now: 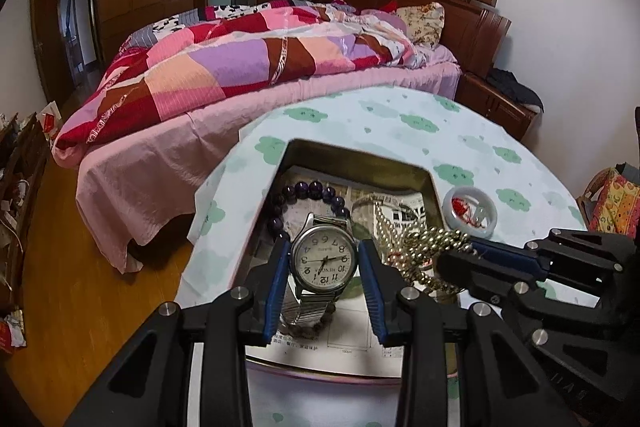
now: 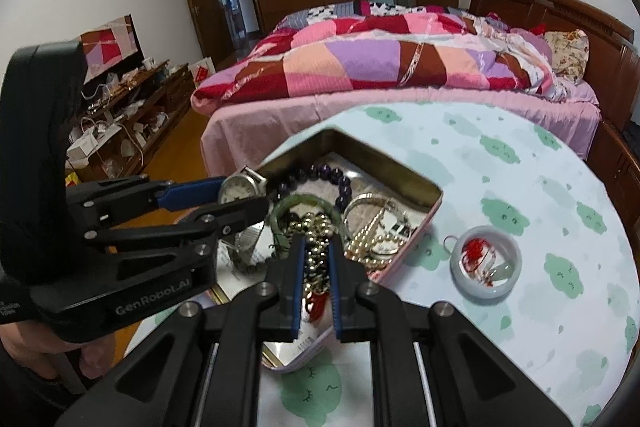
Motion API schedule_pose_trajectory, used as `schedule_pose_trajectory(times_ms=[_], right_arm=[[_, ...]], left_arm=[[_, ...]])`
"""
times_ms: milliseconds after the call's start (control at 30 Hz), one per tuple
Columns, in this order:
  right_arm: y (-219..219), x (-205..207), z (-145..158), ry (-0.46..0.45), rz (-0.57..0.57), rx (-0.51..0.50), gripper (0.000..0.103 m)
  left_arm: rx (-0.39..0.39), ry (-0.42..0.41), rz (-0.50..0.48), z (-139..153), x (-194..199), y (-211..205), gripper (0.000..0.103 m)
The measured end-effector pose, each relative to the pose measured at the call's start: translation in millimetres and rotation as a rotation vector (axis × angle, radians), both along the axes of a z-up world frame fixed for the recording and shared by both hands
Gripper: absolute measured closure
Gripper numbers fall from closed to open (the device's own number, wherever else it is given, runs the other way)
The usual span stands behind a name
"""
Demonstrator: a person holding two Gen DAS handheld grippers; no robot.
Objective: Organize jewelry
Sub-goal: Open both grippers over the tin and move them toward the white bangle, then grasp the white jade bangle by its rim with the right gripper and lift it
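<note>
An open metal tin (image 1: 424, 175) (image 2: 428, 191) stands on the round table and holds jewelry. My left gripper (image 1: 325, 259) is shut on a silver wristwatch (image 1: 324, 259) (image 2: 240, 187) and holds it over the tin. My right gripper (image 2: 317, 251) (image 1: 444, 259) is shut on a gold bead necklace (image 2: 316, 231) (image 1: 432, 243) with a red tassel, also over the tin. A purple bead bracelet (image 1: 308, 189) (image 2: 316, 173), a green jade bangle (image 2: 304, 203), a silver bangle (image 2: 368, 201) and a brown bead bracelet (image 1: 308, 331) lie in the tin.
A white jade bangle with a red-cord pendant inside it (image 1: 470, 213) (image 2: 486, 261) lies on the cloud-print tablecloth (image 1: 400, 123) (image 2: 520, 163) right of the tin. A bed with a patchwork quilt (image 1: 240, 59) stands behind the table. A cluttered low cabinet (image 2: 128, 119) lines the left wall.
</note>
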State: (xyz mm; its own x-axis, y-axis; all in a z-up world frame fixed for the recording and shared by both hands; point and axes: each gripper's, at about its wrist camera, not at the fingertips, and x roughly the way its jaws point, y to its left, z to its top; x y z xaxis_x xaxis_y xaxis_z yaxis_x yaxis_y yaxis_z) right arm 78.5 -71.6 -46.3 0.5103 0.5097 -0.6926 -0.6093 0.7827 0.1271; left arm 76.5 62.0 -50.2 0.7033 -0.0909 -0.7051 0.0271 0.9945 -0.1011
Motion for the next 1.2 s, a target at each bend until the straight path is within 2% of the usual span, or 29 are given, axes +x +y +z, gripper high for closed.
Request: schedule_pose_trajectory(times_ms=[167,233,267,300,367,433,467,500,667,867,1000,1133,1200], right_arm=[[1.8,0.7,-13.0,0.028,0.012,-0.028,0.088],[1.8,0.0,-16.6,0.028,0.013,-0.044,0.086],[1.8,-0.1,-18.2,0.031,0.012,-0.048,0.086],[1.0,-0.2,-19.4,0.038,0.012,-0.046,0.085],[-2.6,0.5,-20.0,0.044,-0.002,-0.039,0.082],[-7.0,1.1,-19.7,0.044,-0.019,-0.039,0.069],[-8.8,1.1,-19.2,0.043,-0.025,-0.037,0.052],[-12.9,0.3,-18.0,0.034,-0.037,-0.030,0.041],[-33.0,4.5,-15.7,0.014,-0.087,-0.017,0.041],[-78.4,30.8,-25.8,0.046,-0.240,-0.022,0.041],[-104.3,58.3,-34.8,0.088,-0.361,-0.041,0.042],[-108.9,82.6,-42.7,0.117,-0.404,-0.061,0.044],[-107.5,89.3,-46.7,0.131,-0.402,-0.069,0.050]], left_arm=[[-0.005,0.030,0.005,-13.1,3.3,-0.2,0.067],[-0.010,0.039,0.005,-15.7,3.9,-0.4,0.062],[-0.013,0.038,0.003,-15.4,3.8,-0.8,0.048],[0.003,0.028,0.015,-14.1,2.6,-1.4,0.041],[0.025,0.010,0.028,-11.5,0.7,-1.1,0.033],[-0.003,0.004,0.025,-9.8,0.1,1.2,0.026],[-0.009,-0.001,0.029,-9.0,-0.4,1.3,0.024],[-0.003,-0.004,0.033,-9.0,-0.2,0.7,0.024],[0.044,0.006,0.072,-12.3,3.6,-5.3,0.024],[0.111,0.017,0.108,-17.1,9.3,-15.6,0.024],[0.113,0.026,0.111,-17.9,12.9,-19.3,0.024],[0.119,0.024,0.106,-16.5,15.0,-24.8,0.024],[0.120,0.021,0.106,-14.9,15.3,-26.5,0.024]])
